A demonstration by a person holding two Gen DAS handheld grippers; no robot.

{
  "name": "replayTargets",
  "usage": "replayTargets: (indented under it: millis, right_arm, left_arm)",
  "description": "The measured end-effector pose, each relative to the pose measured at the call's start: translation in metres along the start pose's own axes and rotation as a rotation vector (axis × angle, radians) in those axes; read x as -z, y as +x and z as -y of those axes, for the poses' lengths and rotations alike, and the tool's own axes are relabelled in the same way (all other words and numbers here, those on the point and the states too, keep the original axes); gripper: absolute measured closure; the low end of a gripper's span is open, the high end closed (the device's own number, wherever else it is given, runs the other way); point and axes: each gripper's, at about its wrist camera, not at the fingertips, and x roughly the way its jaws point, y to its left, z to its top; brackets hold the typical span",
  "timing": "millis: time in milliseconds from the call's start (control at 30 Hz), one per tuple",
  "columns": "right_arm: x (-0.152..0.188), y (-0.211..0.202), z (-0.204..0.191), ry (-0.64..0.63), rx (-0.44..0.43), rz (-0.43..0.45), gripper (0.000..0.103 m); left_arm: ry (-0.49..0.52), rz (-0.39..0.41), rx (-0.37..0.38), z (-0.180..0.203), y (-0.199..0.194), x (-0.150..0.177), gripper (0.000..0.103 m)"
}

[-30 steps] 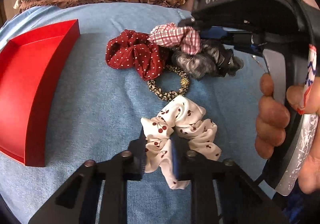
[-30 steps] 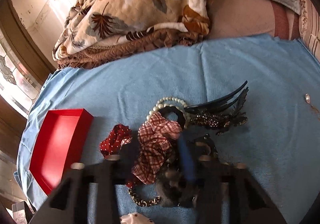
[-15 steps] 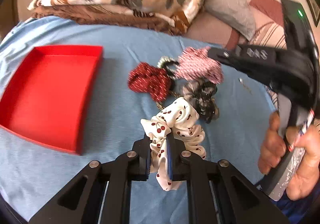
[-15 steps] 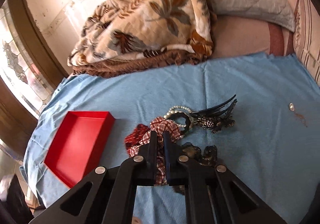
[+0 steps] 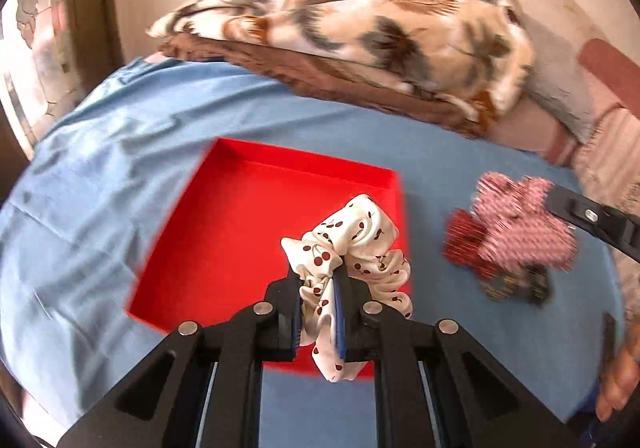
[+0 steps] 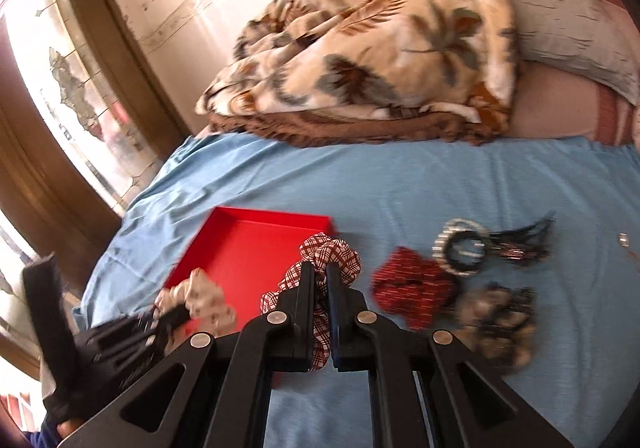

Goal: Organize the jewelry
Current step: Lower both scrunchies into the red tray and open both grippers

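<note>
My left gripper (image 5: 319, 280) is shut on a white cherry-print scrunchie (image 5: 360, 240), held above the near right corner of the red tray (image 5: 240, 216). My right gripper (image 6: 320, 280) is shut on a red-and-white plaid scrunchie (image 6: 332, 256), just right of the red tray (image 6: 248, 248) and above the blue sheet. In the right wrist view the left gripper (image 6: 176, 316) with the cherry scrunchie (image 6: 204, 296) shows at lower left. In the left wrist view the plaid scrunchie (image 5: 520, 224) hangs from the right gripper's finger (image 5: 588, 216).
On the blue sheet (image 6: 400, 188) lie a red dotted scrunchie (image 6: 408, 284), a grey furry scrunchie (image 6: 500, 316), a pearl bracelet (image 6: 460, 244), a dark hair claw (image 6: 524, 240) and a small ring (image 6: 623, 239). A folded leaf-print blanket (image 6: 380, 48) and pillows sit behind.
Both grippers rose from the pile and swung left toward the red tray, each carrying its scrunchie. The right gripper closed on the plaid scrunchie within the last second.
</note>
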Motion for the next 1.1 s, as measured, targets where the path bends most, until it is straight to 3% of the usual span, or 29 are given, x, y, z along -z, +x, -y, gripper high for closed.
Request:
replayTargets:
  millis: [167, 300, 600, 667, 733, 767, 833, 900, 967, 1100]
  right_arm:
    - [-0.012, 0.049, -0.030, -0.016, -0.030, -0.039, 0.096]
    - [-0.023, 0.096, -0.043, -0.034, -0.020, -0.070, 0.096]
    - [-0.025, 0.175, -0.026, 0.007, 0.029, -0.149, 0.096]
    - [-0.023, 0.183, -0.022, 0.015, 0.031, -0.158, 0.096]
    - [-0.021, 0.187, -0.020, 0.010, 0.035, -0.165, 0.094]
    - [-0.021, 0.188, -0.019, 0.006, 0.038, -0.165, 0.093]
    - [-0.021, 0.187, -0.019, 0.000, 0.044, -0.163, 0.087]
    - [-0.021, 0.184, -0.018, 0.003, 0.052, -0.154, 0.063]
    - [-0.022, 0.177, -0.019, 0.000, 0.063, -0.133, 0.057]
    - [-0.021, 0.152, -0.019, -0.003, 0.063, -0.105, 0.055]
  left_arm:
    - [0.009, -0.020, -0.085, -0.037, 0.044, -0.035, 0.091]
    - [-0.008, -0.057, -0.097, -0.057, 0.082, -0.056, 0.091]
    - [-0.045, -0.120, -0.105, -0.080, 0.137, -0.065, 0.088]
    - [-0.059, -0.114, -0.101, -0.083, 0.139, -0.066, 0.083]
    - [-0.070, -0.108, -0.093, -0.086, 0.139, -0.067, 0.066]
    - [-0.079, -0.100, -0.085, -0.088, 0.138, -0.067, 0.064]
    - [-0.091, -0.083, -0.076, -0.089, 0.133, -0.068, 0.058]
    - [-0.095, -0.065, -0.076, -0.088, 0.125, -0.069, 0.055]
    - [-0.099, -0.046, -0.081, -0.087, 0.115, -0.069, 0.053]
    - [-0.080, 0.002, -0.090, -0.078, 0.083, -0.067, 0.049]
